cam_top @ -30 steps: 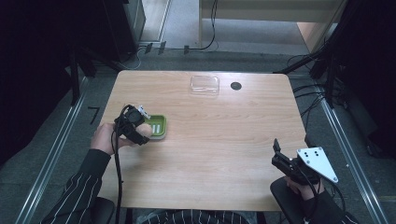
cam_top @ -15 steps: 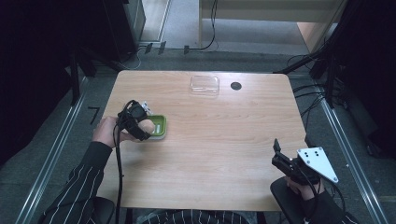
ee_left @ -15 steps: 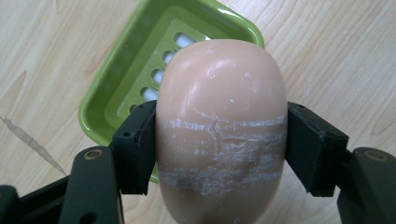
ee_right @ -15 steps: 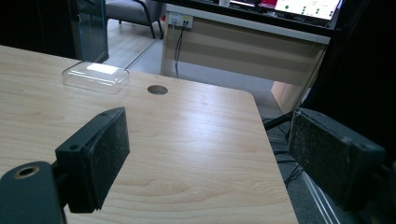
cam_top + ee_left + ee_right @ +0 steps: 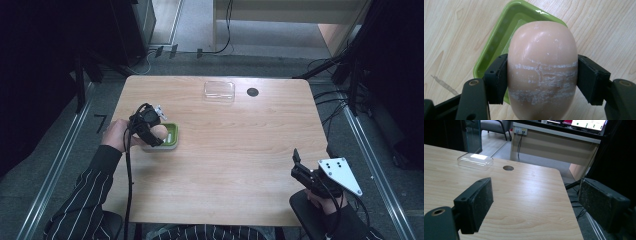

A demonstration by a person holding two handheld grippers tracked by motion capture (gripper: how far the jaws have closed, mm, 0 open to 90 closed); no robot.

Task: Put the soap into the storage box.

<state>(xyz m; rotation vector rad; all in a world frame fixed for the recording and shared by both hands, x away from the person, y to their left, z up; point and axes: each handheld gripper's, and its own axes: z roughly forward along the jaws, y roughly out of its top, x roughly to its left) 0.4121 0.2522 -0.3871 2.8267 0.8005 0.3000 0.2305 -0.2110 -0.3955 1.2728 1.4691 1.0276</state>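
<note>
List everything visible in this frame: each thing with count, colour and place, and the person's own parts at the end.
Table: one, light wood, centre of the high view.
Green tray: one, green, left part of the table, partly under the egg.
Egg-shaped object: one, pale pink with whitish scuffs, clamped between the left jaws above the tray.
Clear lid: one, transparent, far edge of the table.
Cable hole: one, dark, just right of the clear lid.
Left gripper: one, black, shut on the egg-shaped object.
Right gripper: one, black with a grey plate, open at the near right corner.
Sleeves: two, dark with white stripes, bottom edge.
</note>
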